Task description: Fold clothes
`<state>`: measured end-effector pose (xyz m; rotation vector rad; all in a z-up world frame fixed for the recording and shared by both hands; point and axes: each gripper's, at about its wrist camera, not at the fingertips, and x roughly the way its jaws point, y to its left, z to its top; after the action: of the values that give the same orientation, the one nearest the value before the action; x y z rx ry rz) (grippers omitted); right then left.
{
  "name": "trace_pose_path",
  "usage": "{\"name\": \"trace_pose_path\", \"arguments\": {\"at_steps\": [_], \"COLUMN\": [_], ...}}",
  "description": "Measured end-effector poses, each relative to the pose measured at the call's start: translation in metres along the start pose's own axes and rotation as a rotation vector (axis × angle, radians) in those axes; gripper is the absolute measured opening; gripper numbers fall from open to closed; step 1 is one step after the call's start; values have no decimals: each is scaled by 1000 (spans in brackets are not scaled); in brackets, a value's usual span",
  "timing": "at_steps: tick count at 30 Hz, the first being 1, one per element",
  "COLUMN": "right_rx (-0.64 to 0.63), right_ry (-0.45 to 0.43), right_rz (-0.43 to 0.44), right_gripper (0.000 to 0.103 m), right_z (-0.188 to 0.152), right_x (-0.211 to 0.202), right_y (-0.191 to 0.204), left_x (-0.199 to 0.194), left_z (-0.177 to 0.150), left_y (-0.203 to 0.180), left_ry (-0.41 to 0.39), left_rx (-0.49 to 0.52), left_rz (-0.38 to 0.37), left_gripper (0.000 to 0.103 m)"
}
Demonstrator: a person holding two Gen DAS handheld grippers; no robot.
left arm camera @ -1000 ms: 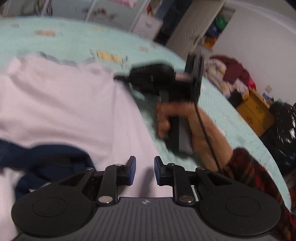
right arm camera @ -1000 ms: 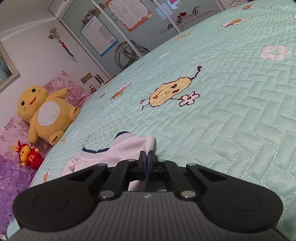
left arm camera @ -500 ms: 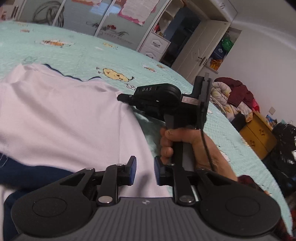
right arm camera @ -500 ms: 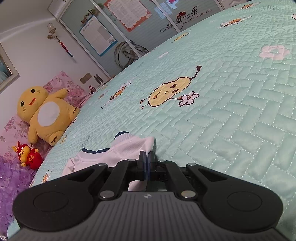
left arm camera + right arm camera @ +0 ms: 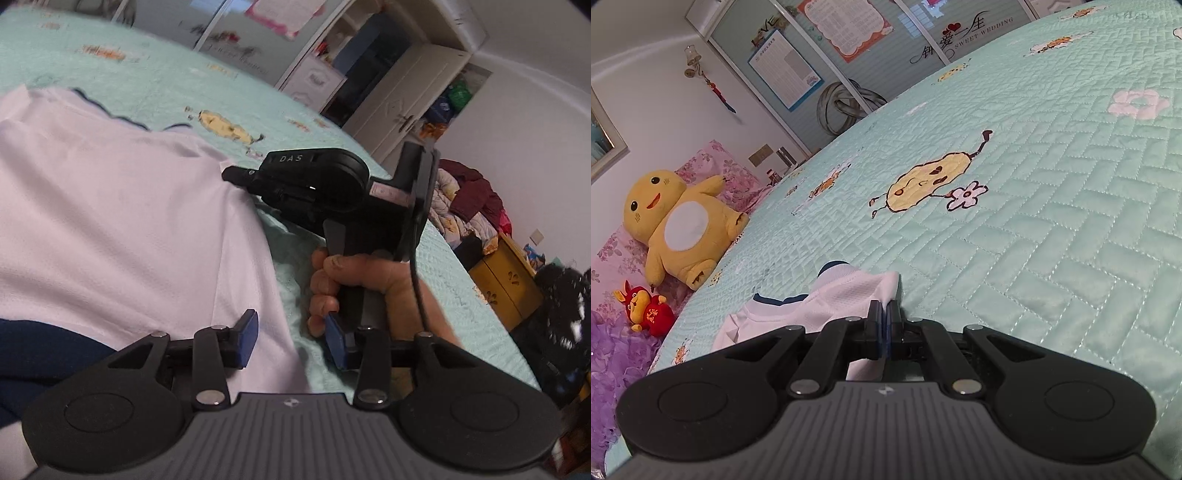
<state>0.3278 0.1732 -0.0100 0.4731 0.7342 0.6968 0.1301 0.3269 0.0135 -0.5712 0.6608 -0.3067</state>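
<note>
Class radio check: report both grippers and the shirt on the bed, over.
Left gripper opening, nothing pinched, shirt edge beneath. Right gripper shut on shirt corner. Shirt flat on green quilt. Nothing in the way.

My left gripper [image 5: 291,338] is opening its jaws, nothing pinched between them, the white shirt [image 5: 122,221] lying beneath and ahead to my left. Ahead to the right, my right hand [image 5: 354,284] grips the right gripper [image 5: 236,173], its tip at the shirt's edge on the green quilt [image 5: 454,280].
</note>
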Motion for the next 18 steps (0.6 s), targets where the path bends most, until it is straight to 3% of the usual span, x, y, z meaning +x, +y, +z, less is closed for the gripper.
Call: {"name": "trace_pose_path", "arguments": {"at_steps": [4, 5, 9, 12, 14, 16, 18], "right_rx": [6, 6, 24, 72, 119, 160, 164], "right_ry": [1, 1, -11, -65, -144, -224, -287], "right_rz": [2, 3, 6, 1, -17, -37, -65], "right_gripper": [0, 0, 1, 2, 10, 10, 10], "right_z": [1, 1, 1, 0, -4, -10, -20], "right_x": [0, 1, -3, -14, -30, -50, -71], "right_y": [-1, -1, -4, -11, -18, -21, -15], "left_x": [-43, -51, -86, -137, -169, -192, -203], "left_z": [-10, -16, -48, -64, -66, -61, -54], "left_y": [-7, -8, -6, 3, 20, 43, 66], "left_ry": [-73, -74, -61, -184, -268, -299, -298], "left_rx": [-5, -6, -17, 32, 20, -12, -37], "left_rz": [-31, -18, 5, 109, 220, 340, 404], "left_gripper": [46, 49, 47, 47, 47, 47, 47]}}
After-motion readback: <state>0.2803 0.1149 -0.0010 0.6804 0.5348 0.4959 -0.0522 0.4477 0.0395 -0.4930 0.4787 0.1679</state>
